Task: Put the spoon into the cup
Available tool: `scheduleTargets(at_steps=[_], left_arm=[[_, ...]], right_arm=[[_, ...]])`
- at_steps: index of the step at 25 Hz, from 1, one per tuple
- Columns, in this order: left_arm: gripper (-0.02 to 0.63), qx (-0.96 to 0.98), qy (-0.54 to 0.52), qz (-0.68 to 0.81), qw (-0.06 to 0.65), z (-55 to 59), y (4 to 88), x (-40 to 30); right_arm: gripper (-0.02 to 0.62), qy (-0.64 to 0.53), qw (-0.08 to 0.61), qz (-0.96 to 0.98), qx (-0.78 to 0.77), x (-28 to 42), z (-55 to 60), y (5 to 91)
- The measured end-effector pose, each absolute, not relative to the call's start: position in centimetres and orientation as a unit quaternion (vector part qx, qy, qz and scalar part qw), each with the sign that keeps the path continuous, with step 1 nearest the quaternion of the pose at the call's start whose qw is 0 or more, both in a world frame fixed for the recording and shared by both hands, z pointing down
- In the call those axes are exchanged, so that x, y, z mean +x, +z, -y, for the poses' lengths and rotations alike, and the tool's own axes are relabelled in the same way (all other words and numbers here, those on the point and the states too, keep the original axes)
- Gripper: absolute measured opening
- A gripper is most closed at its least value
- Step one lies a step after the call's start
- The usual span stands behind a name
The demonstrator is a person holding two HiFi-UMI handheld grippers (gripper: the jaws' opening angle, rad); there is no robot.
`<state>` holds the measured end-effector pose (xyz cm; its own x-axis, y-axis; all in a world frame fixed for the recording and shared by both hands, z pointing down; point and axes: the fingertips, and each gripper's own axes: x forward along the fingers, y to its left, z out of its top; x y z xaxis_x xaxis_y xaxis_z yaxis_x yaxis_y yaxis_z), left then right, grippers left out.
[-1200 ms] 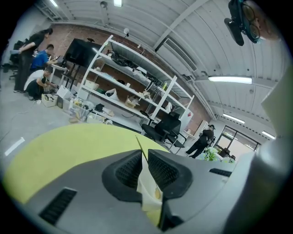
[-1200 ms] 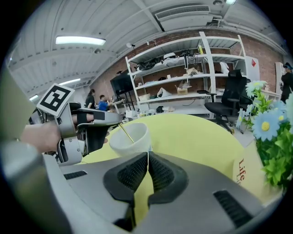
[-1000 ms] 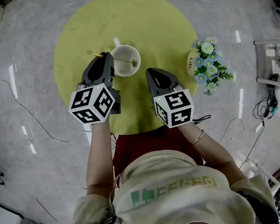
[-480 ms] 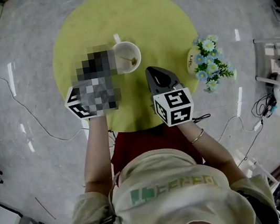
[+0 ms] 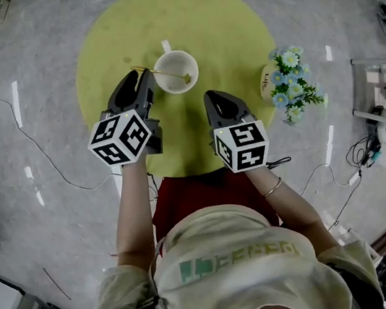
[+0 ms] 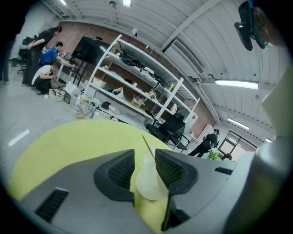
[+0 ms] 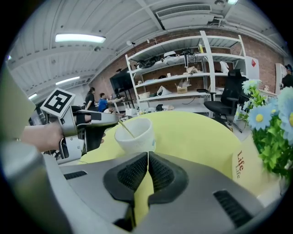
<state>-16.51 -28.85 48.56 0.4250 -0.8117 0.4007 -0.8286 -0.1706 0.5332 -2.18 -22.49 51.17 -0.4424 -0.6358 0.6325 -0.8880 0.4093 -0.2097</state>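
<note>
Right fingers (image 7: 132,176) together near cup (image 7: 135,132); "Life" on vase (image 7: 249,155).

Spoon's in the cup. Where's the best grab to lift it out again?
Likely best: pinch the spoon by its handle where it overhangs the cup rim, coming from the head view's left. It leans out that way, and its bowl is down inside.

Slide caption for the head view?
Spoon leaning in white cup on yellow table; left gripper has just been opening, gripping nothing; right gripper shut.
</note>
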Motion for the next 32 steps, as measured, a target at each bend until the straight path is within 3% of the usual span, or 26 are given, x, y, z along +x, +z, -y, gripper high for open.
scheduleTargets(at_steps=[16, 32], left_arm=[[0.127, 0.752, 0.035, 0.553, 0.357, 22.0, 48.8, -17.7], [0.032, 0.766, 0.079, 0.556, 0.313, 13.4, 47.7, -17.1]], right_arm=[[0.037, 0.255, 0.229, 0.81, 0.477, -2.5, 18.5, 50.0], [0.037, 0.234, 0.212, 0.818, 0.481, -2.6, 12.0, 48.2]])
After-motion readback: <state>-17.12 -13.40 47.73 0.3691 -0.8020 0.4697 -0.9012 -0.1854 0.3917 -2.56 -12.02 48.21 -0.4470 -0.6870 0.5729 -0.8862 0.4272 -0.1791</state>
